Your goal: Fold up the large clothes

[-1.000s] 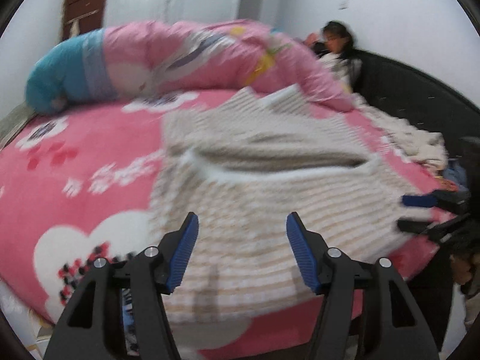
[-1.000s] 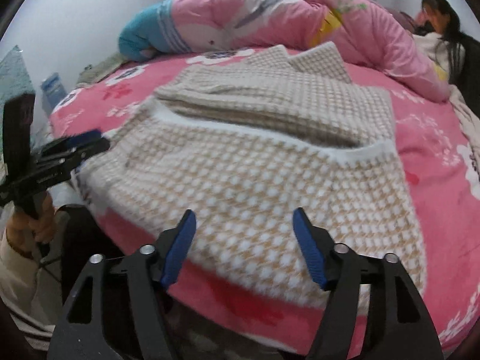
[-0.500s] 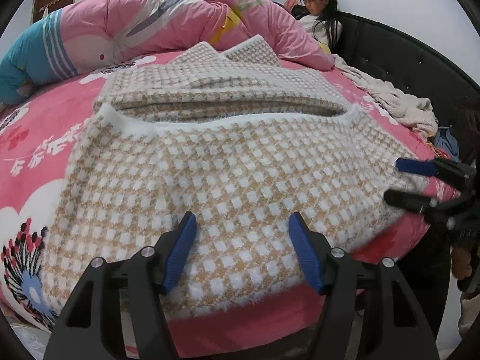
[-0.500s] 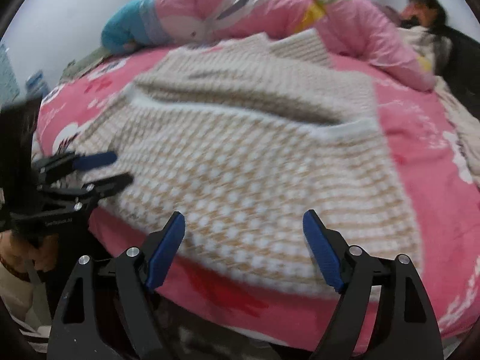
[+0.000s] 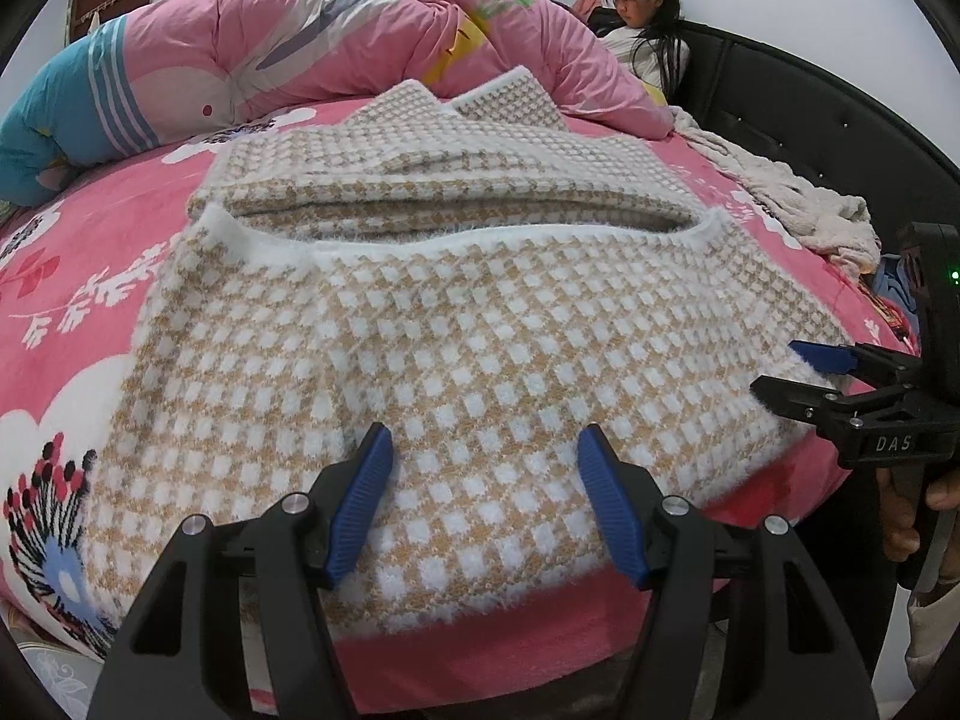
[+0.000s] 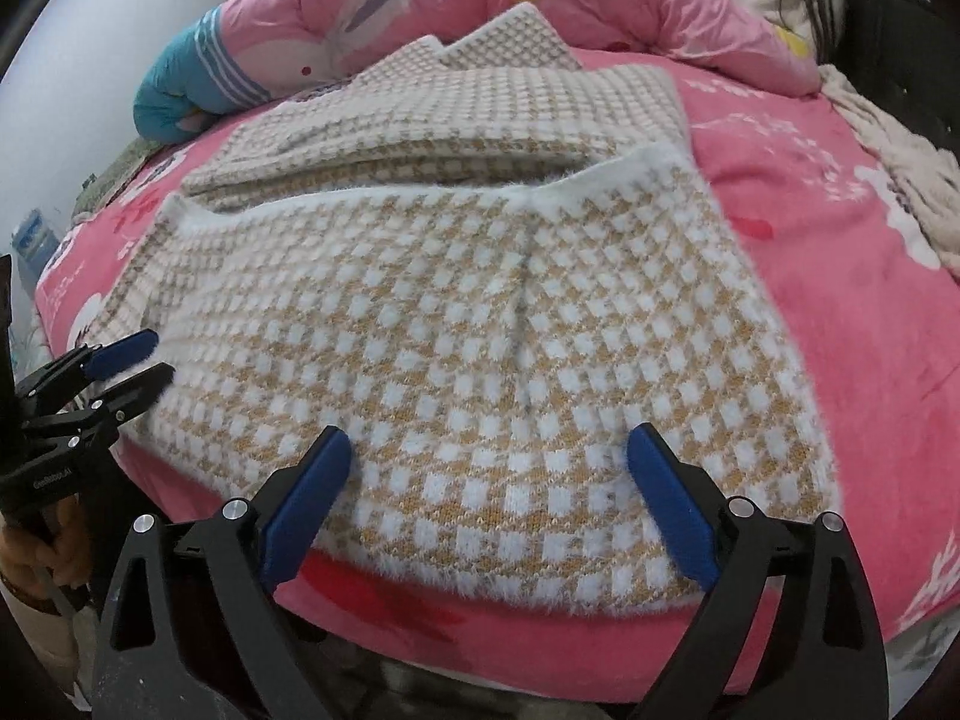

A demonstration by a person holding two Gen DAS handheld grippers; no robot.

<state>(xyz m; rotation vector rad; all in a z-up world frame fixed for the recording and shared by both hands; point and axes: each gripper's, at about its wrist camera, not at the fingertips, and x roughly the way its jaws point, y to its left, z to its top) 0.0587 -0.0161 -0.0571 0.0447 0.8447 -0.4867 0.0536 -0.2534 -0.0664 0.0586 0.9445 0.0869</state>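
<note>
Pink floral bed (image 5: 72,312) is filling both views, a rolled pink-and-blue quilt (image 5: 252,60) lying at 11 o'clock beyond it. The checked tan-and-white sweater (image 5: 468,348) is lying flat across the bed, its far part folded into a thicker band at 12 o'clock and its near hem hanging at the bed's front edge. A person (image 5: 642,30) is sitting at 1 o'clock by the dark headboard (image 5: 780,108). My left gripper (image 5: 483,504) is hovering over the near hem, jaws partly apart, gripping nothing. My right gripper (image 6: 489,504) has just been opening; it's spread wide over the hem, nothing pinched between its pads.
</note>
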